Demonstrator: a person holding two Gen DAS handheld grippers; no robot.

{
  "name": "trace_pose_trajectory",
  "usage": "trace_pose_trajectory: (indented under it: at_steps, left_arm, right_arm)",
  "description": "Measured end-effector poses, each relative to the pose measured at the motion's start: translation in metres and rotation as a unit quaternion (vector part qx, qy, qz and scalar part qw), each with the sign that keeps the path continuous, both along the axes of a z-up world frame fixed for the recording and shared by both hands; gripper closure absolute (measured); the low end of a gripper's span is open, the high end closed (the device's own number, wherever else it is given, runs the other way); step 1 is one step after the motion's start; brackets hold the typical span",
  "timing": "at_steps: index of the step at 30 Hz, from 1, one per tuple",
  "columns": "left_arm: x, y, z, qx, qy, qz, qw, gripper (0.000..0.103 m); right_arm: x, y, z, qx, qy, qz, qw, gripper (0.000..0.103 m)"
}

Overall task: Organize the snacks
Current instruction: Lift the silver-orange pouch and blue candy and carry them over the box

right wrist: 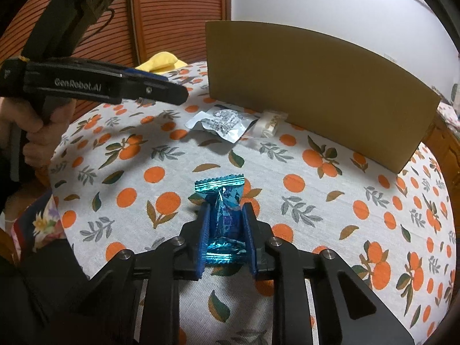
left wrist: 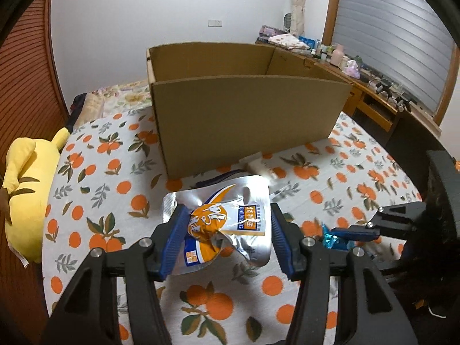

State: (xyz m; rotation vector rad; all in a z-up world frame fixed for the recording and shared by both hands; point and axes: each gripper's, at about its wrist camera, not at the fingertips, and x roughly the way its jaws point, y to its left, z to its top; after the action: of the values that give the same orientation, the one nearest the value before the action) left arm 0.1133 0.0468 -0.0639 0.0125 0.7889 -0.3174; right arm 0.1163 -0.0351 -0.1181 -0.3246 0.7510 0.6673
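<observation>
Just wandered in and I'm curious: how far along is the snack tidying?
Nothing clearly done yet; the cardboard box looks empty as far as its inside shows. In hand: the left gripper clamps an orange-and-silver pouch, the right gripper a blue wrapped snack. Left: a silver packet and a small white pack lie on the bedspread by the box.

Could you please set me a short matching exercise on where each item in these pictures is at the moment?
Things:
1. silver-and-orange pouch
2. blue wrapper
3. yellow plush toy
4. small white packet

Places:
A. lying at the foot of the cardboard box
B. gripped in the right tool
C. at the side of the orange-print cover
D. gripped in the left tool

Pairs: 1-D, 2-B, 3-C, 4-A
</observation>
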Motion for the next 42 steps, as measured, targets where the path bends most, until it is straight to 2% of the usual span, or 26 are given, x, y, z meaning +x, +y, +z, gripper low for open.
trace_pose_trajectory:
  at_steps: [18, 31, 42]
  left_arm:
    - [0.01, -0.023, 0.044, -0.007, -0.039, -0.019, 0.999, 0.048]
    - [0.032, -0.029, 0.087, -0.005, -0.071, -0.022, 0.9972, 0.048]
    - [0.06, -0.027, 0.1, 0.012, -0.075, -0.015, 0.997, 0.048]
  right_arm:
    - [0.014, -0.027, 0.037, 0.034, -0.028, -0.029, 0.999, 0.083]
    - [0.035, -0.041, 0.083, 0.045, -0.074, -0.043, 0.995, 0.083]
    - [0.066, -0.037, 0.123, 0.044, -0.109, -0.049, 0.992, 0.083]
